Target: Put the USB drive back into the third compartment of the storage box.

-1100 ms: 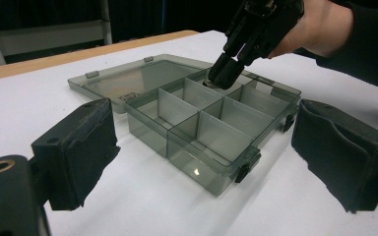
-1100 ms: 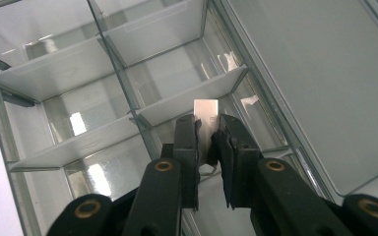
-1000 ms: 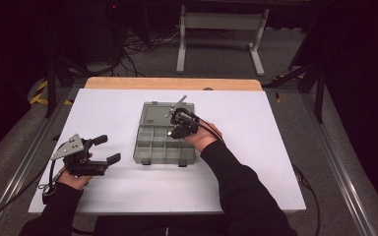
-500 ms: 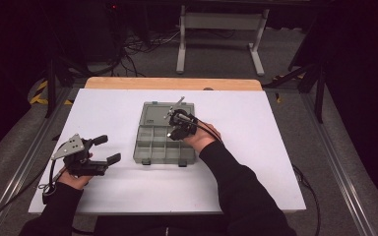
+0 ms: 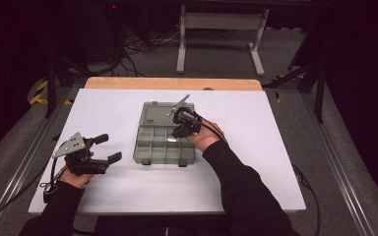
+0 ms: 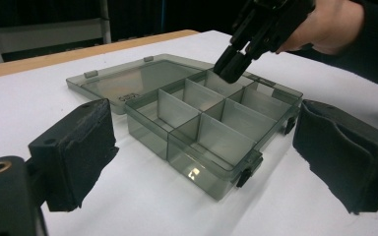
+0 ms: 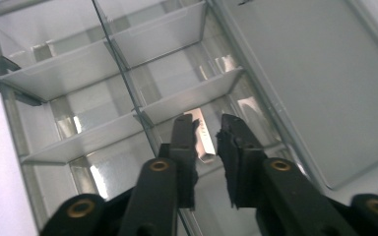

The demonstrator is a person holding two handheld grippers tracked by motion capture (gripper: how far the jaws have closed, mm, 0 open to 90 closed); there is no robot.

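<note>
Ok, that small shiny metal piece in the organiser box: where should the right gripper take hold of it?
Grip the metal piece across its narrow width, coming straight down from above. It looks like a thin strip down in a compartment of the box, so the dividers block any sideways approach. The right gripper hangs just above it.

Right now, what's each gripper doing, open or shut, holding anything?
Left gripper: open, holding nothing.
Right gripper: nearly shut over the organizer box; whether it holds anything cannot be told.
</note>
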